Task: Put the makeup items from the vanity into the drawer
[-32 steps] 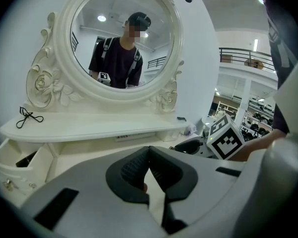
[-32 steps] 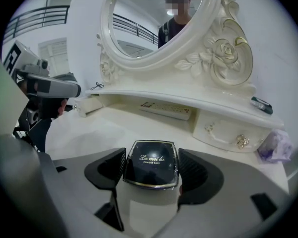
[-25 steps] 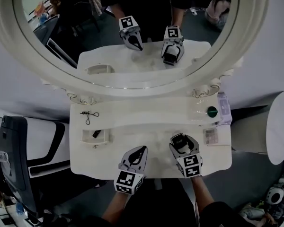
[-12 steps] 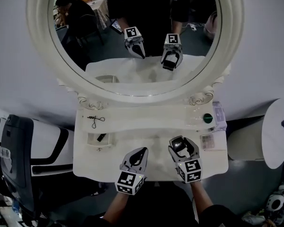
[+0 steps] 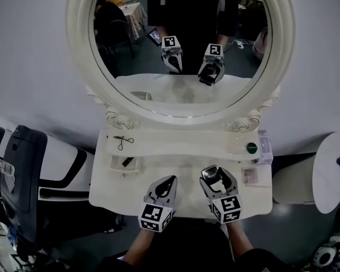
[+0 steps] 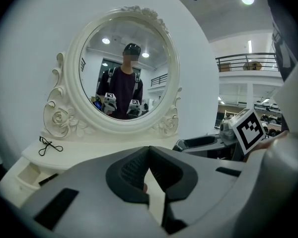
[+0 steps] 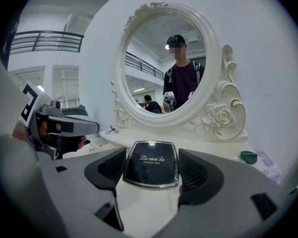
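Observation:
My right gripper [image 5: 214, 176] is shut on a black powder compact [image 7: 151, 163] with a shiny rim, held above the front middle of the white vanity top [image 5: 181, 152]. My left gripper [image 5: 168, 182] hovers just left of it, shut with nothing between its jaws [image 6: 149, 171]. A small drawer [image 5: 123, 164] stands open at the vanity's left with a dark item inside. A black eyelash curler [image 5: 123, 141] lies on the back left shelf. A green round item [image 5: 251, 148] and a small palette [image 5: 249, 175] sit at the right.
A large oval mirror [image 5: 181, 44] with a carved white frame rises behind the vanity and reflects both grippers and the person. A pale packet [image 5: 264, 146] lies at the right edge. A black chair [image 5: 22, 169] stands to the left, and a round white table [image 5: 334, 163] to the right.
Both grippers have risen above the tabletop, the right one carrying the compact. The head view has tilted so more of the mirror shows and the vanity looks smaller.

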Demonstrator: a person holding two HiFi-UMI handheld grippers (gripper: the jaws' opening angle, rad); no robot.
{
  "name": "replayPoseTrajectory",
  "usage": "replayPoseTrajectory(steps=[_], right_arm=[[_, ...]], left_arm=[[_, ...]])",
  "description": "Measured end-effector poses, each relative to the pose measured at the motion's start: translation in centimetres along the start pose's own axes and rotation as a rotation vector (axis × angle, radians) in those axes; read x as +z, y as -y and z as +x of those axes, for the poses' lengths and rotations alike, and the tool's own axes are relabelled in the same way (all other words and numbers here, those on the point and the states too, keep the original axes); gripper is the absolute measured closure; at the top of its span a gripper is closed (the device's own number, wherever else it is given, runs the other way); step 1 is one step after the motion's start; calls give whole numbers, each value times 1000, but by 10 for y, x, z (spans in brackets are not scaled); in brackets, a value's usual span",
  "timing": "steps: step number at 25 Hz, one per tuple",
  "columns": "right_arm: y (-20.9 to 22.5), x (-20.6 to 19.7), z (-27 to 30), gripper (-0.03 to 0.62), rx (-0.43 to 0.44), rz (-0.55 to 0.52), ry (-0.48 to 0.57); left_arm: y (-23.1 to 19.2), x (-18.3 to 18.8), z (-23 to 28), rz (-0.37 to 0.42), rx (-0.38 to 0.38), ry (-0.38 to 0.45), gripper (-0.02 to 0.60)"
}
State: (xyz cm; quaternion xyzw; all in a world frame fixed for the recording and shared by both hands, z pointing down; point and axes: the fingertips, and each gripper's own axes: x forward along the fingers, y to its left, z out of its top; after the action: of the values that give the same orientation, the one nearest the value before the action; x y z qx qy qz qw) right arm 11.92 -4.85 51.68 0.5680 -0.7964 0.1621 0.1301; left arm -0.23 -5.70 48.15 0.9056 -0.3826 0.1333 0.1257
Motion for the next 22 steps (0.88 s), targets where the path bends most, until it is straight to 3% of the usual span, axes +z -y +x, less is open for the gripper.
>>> replayPoseTrajectory(steps=[5,22], right_arm=[[-29,16,9,272,94,-36,21],[-155,24,34,272,508,-192,18]], left_arm=[[-16,-2,-21,-24,81,14,567],[-62,-46,-134,-179,491,45,568]])
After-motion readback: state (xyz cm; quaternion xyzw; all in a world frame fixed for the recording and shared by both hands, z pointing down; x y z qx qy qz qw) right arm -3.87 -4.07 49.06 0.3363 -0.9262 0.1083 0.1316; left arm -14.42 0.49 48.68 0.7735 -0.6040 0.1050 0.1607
